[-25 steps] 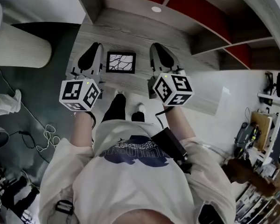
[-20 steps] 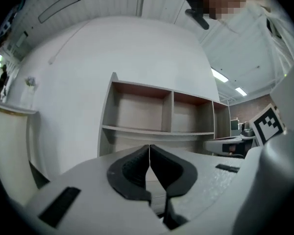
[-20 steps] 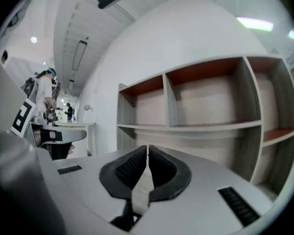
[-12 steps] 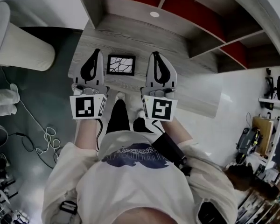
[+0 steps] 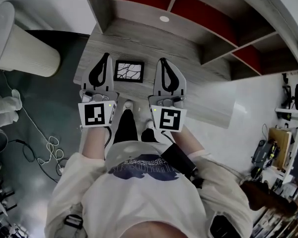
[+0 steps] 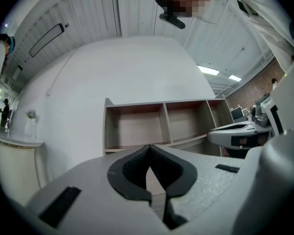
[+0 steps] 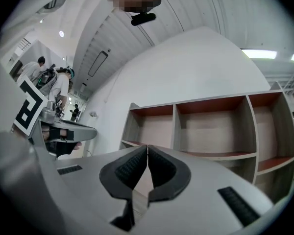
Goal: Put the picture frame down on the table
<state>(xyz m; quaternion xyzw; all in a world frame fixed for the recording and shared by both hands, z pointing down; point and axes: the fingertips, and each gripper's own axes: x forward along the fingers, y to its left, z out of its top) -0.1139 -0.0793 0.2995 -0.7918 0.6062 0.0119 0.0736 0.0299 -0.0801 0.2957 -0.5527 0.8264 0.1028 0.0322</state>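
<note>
The picture frame point(image 5: 128, 71), black-edged with a white cracked-line print, lies flat on the grey wooden table point(image 5: 139, 38). My left gripper point(image 5: 106, 56) hovers just left of it and my right gripper point(image 5: 162, 61) just right of it; neither touches it. Both point away from me toward the shelves. In the left gripper view the black pads of the left gripper point(image 6: 148, 147) meet with nothing between them. The right gripper point(image 7: 147, 147) looks the same in its own view, pads together and empty. The frame is out of sight in both gripper views.
A shelf unit point(image 5: 198, 14) with red backs rises behind the table, and a small white disc point(image 5: 164, 19) lies near it. A white cylinder point(image 5: 25, 53) stands at the left, with a cable point(image 5: 49, 145) on the dark floor.
Both grippers have rolled so their marker cubes face straight up, and they have lifted and drawn slightly back from the frame. The frame stays lying on the table.
</note>
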